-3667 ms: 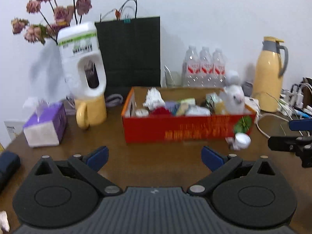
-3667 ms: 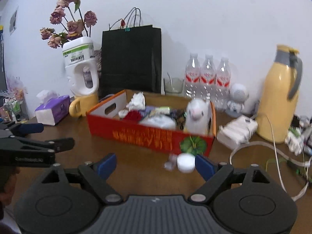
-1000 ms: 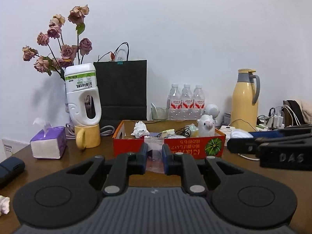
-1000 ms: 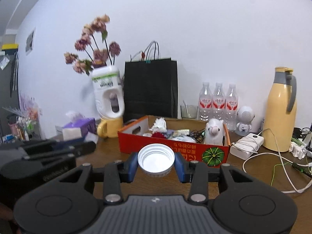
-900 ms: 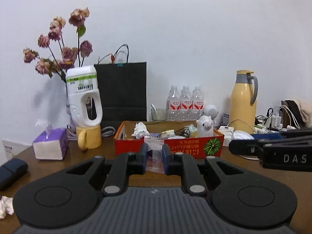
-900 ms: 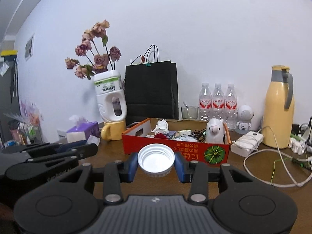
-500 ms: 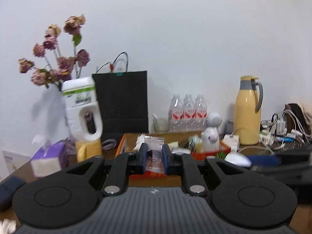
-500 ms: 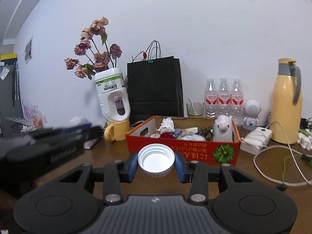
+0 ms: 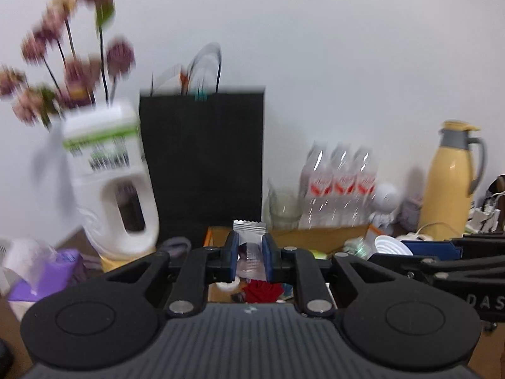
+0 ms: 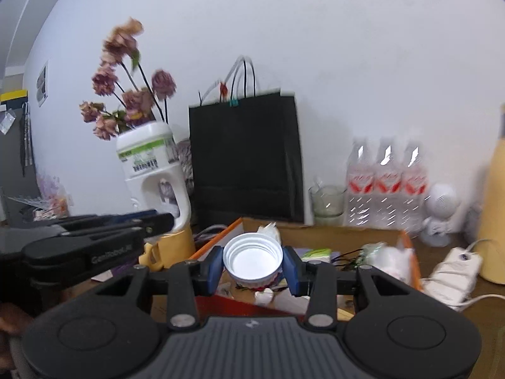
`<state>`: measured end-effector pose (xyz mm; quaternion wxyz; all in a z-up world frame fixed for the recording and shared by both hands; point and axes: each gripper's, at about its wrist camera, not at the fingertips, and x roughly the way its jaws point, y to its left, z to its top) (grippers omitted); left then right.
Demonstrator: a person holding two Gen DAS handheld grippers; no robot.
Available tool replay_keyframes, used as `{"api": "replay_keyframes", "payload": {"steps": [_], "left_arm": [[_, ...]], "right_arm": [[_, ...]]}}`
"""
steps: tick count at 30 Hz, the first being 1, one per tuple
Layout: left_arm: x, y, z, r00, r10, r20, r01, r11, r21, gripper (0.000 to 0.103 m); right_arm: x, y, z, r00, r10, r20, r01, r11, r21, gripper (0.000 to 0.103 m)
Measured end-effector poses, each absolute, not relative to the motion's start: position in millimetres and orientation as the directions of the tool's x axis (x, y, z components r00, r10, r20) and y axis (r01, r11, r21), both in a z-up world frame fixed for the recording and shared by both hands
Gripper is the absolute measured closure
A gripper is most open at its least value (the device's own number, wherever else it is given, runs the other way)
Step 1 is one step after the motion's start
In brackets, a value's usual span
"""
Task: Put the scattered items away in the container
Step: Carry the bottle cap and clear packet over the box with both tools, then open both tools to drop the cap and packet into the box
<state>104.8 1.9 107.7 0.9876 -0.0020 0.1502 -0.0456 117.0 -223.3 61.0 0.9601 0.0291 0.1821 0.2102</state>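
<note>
My left gripper [image 9: 249, 255] is shut on a small clear plastic sachet [image 9: 249, 237] and holds it above the left part of the open red cardboard box [image 9: 318, 237]. My right gripper [image 10: 252, 263] is shut on a white bottle cap [image 10: 252, 260], open side toward the camera, above the same box [image 10: 318, 230]. The box holds crumpled tissue, a red item, cables and wrappers. The right gripper shows in the left wrist view [image 9: 442, 252], and the left gripper in the right wrist view [image 10: 94, 237].
Behind the box stand a black paper bag [image 10: 244, 158], a white jug with dried roses [image 10: 151, 177] on a yellow mug, three water bottles [image 10: 386, 183], a glass and a yellow thermos [image 9: 451, 177]. A purple tissue box [image 9: 41, 271] is left; a white charger [image 10: 451, 268] is right.
Both grippers have moved forward from the table's front to above the box, still holding the sachet and the cap. The view is motion-blurred now.
</note>
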Motion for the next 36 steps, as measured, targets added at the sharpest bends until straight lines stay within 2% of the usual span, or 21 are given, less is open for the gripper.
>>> {"api": "replay_keyframes", "payload": {"steps": [4, 7, 10, 16, 20, 23, 24, 25, 26, 28, 29, 31, 34, 36], "left_arm": [[167, 9, 96, 0.894, -0.108, -0.436, 0.090, 0.994, -0.060, 0.086], [211, 9, 87, 0.806, -0.107, -0.582, 0.087, 0.994, -0.063, 0.086], [243, 11, 77, 0.735, -0.102, -0.670, 0.073, 0.995, -0.071, 0.086], [283, 8, 58, 0.595, -0.106, -0.797, 0.091, 0.994, -0.064, 0.086], [292, 10, 50, 0.545, -0.085, -0.834, 0.077, 0.996, -0.051, 0.085], [291, 15, 56, 0.525, -0.098, -0.846, 0.072, 0.995, -0.070, 0.079], [291, 16, 60, 0.520, -0.103, -0.848, 0.073, 0.994, -0.076, 0.071], [290, 17, 65, 0.517, -0.109, -0.849, 0.073, 0.994, -0.083, 0.058], [292, 17, 70, 0.510, -0.113, -0.853, 0.075, 0.993, -0.087, 0.051], [292, 18, 82, 0.500, -0.115, -0.858, 0.073, 0.993, -0.091, 0.025], [293, 19, 88, 0.505, -0.116, -0.855, 0.063, 0.993, -0.098, 0.021], [294, 20, 97, 0.492, -0.125, -0.862, 0.055, 0.992, -0.113, 0.000], [292, 18, 108, 0.483, -0.095, -0.870, 0.050, 0.995, -0.081, 0.000], [286, 15, 112, 0.490, -0.079, -0.868, 0.048, 0.997, -0.064, 0.000]], "right_arm": [[181, -216, 52, 0.776, 0.443, -0.449, -0.400, 0.896, 0.192, 0.064], [225, -207, 45, 0.708, 0.433, -0.558, -0.380, 0.899, 0.216, 0.064], [259, -199, 38, 0.644, 0.416, -0.643, -0.371, 0.904, 0.213, 0.064], [303, -184, 16, 0.522, 0.337, -0.783, -0.340, 0.925, 0.171, 0.064], [318, -184, 9, 0.468, 0.333, -0.818, -0.311, 0.929, 0.200, 0.063], [323, -187, 14, 0.447, 0.346, -0.825, -0.293, 0.928, 0.230, 0.053], [323, -188, 16, 0.442, 0.344, -0.829, -0.291, 0.929, 0.230, 0.053], [323, -189, 19, 0.438, 0.342, -0.831, -0.284, 0.930, 0.233, 0.053], [323, -192, 23, 0.436, 0.342, -0.832, -0.273, 0.932, 0.240, 0.053], [323, -200, 32, 0.435, 0.341, -0.833, -0.246, 0.935, 0.254, 0.052], [323, -205, 38, 0.437, 0.339, -0.833, -0.230, 0.938, 0.261, 0.051], [324, -215, 51, 0.441, 0.328, -0.836, -0.191, 0.944, 0.270, 0.043], [320, -229, 71, 0.478, 0.261, -0.838, -0.142, 0.965, 0.220, 0.029], [315, -235, 81, 0.508, 0.184, -0.841, -0.118, 0.982, 0.144, 0.027]]}}
